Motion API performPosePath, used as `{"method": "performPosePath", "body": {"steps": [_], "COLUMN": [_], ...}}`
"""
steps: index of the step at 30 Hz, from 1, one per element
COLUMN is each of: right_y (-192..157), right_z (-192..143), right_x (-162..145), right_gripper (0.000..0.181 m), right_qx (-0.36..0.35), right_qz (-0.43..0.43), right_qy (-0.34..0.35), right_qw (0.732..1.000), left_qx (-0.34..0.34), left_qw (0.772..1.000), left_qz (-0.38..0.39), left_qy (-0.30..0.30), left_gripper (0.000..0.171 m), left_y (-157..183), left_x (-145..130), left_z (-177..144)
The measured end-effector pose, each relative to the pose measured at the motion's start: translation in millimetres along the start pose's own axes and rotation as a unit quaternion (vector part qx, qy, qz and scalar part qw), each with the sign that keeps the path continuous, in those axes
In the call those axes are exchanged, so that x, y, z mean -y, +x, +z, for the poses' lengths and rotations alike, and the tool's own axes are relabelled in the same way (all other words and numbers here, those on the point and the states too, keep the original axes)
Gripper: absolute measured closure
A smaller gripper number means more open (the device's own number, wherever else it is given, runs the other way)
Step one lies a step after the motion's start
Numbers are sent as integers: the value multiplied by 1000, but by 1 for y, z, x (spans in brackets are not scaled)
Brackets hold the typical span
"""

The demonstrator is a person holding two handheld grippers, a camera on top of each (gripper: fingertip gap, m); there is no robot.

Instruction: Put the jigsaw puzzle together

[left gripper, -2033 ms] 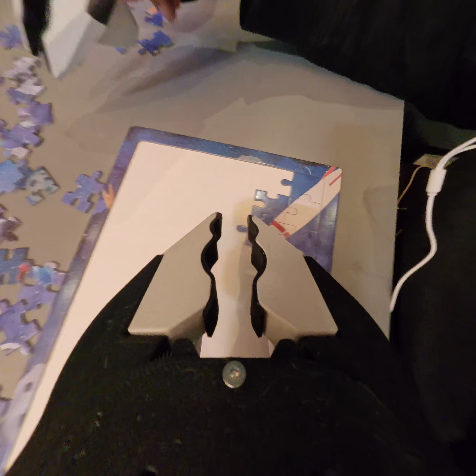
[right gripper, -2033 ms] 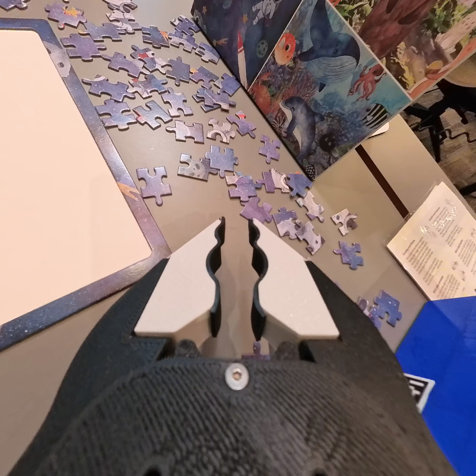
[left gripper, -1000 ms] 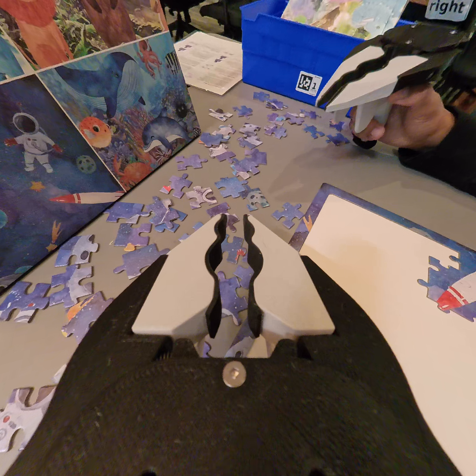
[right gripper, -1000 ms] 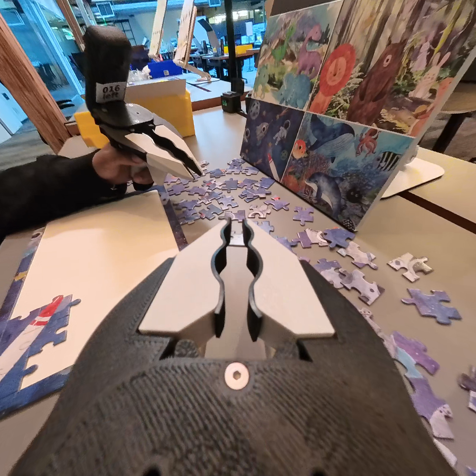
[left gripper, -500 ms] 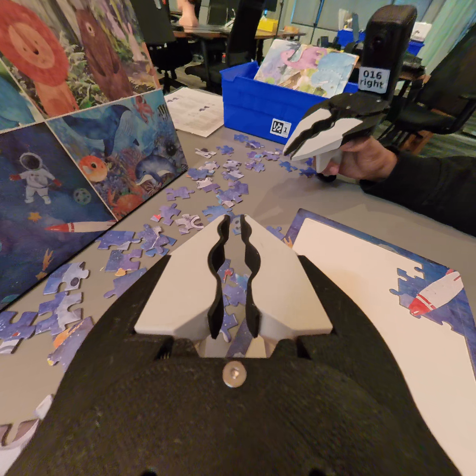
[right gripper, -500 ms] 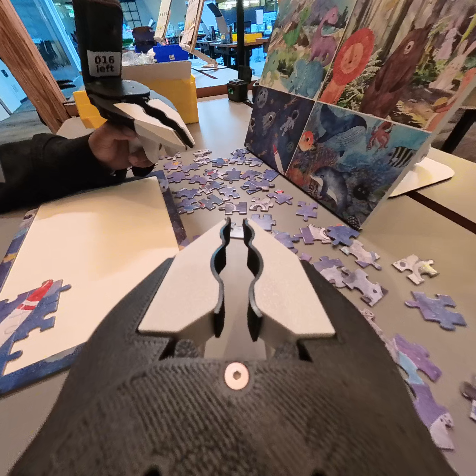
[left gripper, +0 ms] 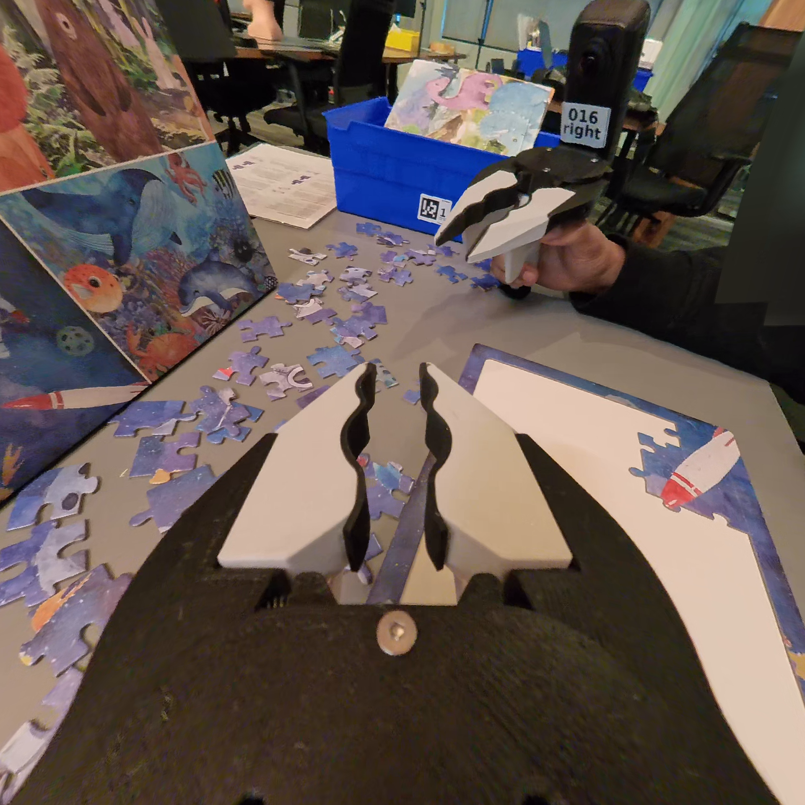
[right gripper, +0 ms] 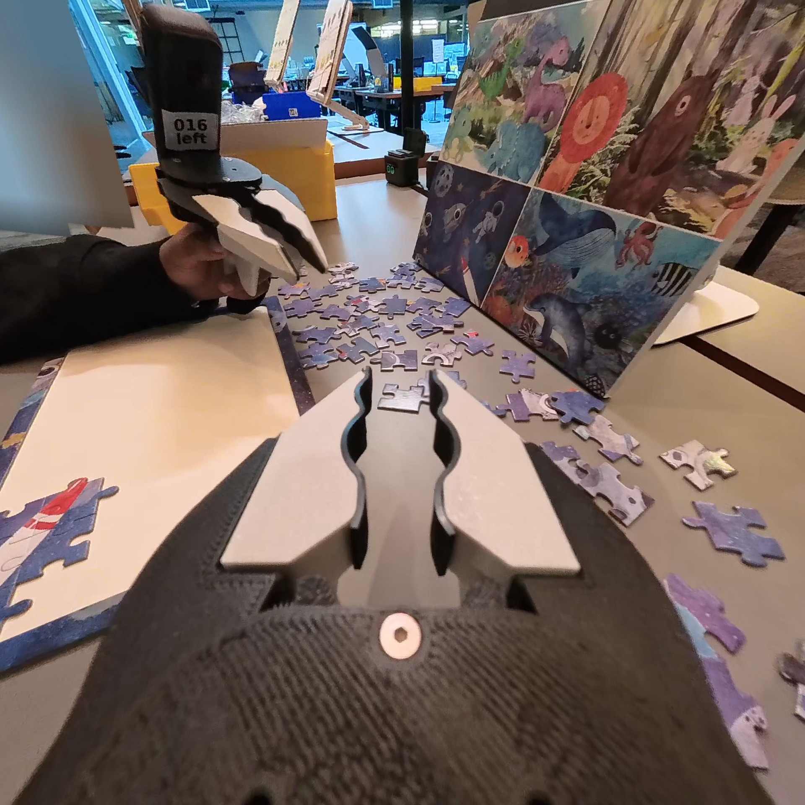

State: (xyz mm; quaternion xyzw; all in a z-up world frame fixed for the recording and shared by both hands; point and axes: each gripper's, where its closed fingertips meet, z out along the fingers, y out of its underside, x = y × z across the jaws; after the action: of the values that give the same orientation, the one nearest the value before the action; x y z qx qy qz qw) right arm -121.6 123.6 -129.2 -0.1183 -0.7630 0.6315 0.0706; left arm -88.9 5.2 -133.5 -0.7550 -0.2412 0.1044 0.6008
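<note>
Now both grippers, left and right, have lifted off the board with fingers spread and empty, facing loose pieces at frame centre on the bench, so picking comes next.

Each claw bears a printed label; blue bin a coded tag

Loose puzzle pieces on table between puzzle tray and upright picture board
</note>
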Motion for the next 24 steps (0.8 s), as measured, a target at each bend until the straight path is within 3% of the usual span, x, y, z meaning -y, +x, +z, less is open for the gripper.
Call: {"method": "performPosePath", "body": {"steps": [5, 10, 16, 21, 24], "right_y": [0, -4, -1, 4, 7], "right_z": [5, 12, 12, 7, 4], "right_x": [-12, -20, -19, -12, -8], "right_gripper": [139, 135, 138, 152, 162], "right_qx": [-11, -23, -38, -41, -37], "right_qz": [-3, -34, -44, -26, -7], "right_qy": [-44, -74, -69, -45, -29], "right_qw": [999, 996, 996, 998, 999], "left_qx": [-24, -25, 8, 17, 28], "left_qw": [998, 994, 993, 988, 989], "left_qz": [-52, -85, -87, -98, -92], "left_qy": [10, 60, 81, 119, 110], "left_gripper": [143, 141, 143, 148, 167], "left_y": [-6, -15, -30, -35, -38], "left_x": [-3, 10, 15, 28, 27], "left_z": [-3, -14, -29, -41, -43]}}
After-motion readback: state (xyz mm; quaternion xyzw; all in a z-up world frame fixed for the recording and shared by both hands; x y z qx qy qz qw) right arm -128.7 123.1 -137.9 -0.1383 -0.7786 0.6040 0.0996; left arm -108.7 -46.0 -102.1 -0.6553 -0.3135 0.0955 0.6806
